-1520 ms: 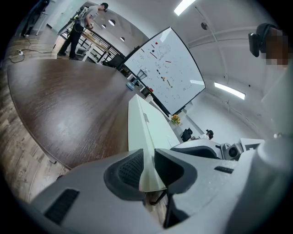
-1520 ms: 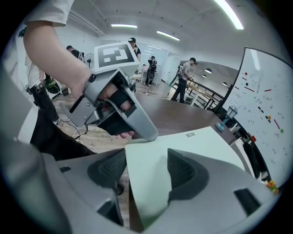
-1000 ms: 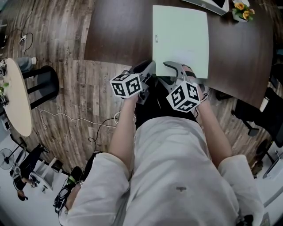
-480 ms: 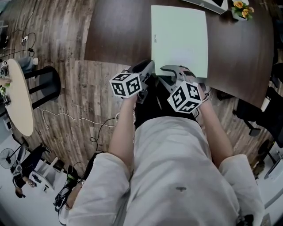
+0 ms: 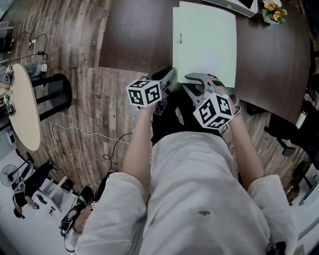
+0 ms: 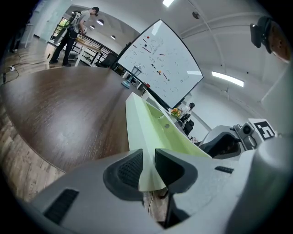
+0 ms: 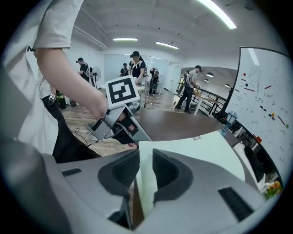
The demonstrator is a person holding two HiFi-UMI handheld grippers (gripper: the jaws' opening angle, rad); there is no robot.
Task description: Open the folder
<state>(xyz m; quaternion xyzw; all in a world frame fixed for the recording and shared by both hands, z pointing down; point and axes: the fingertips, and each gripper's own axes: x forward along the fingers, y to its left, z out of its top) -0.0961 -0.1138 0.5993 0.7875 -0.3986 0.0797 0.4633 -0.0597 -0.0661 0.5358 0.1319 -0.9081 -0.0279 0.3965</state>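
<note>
At table (image 5: 139, 35) near edge, pale-green folder (image 5: 204, 45) lies w/ long axis running away from both grippers: L gripper (image 6: 149, 164) pinches its near-left corner, R gripper (image 7: 145, 169), jaws just closing, nips near edge just beside it.

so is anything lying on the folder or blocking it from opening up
Nothing visible does. The left gripper and the right gripper both pinch the folder at its near edge; the right's jaws have just been closing on it. Its top is bare, and the flowers stand apart from it.
</note>
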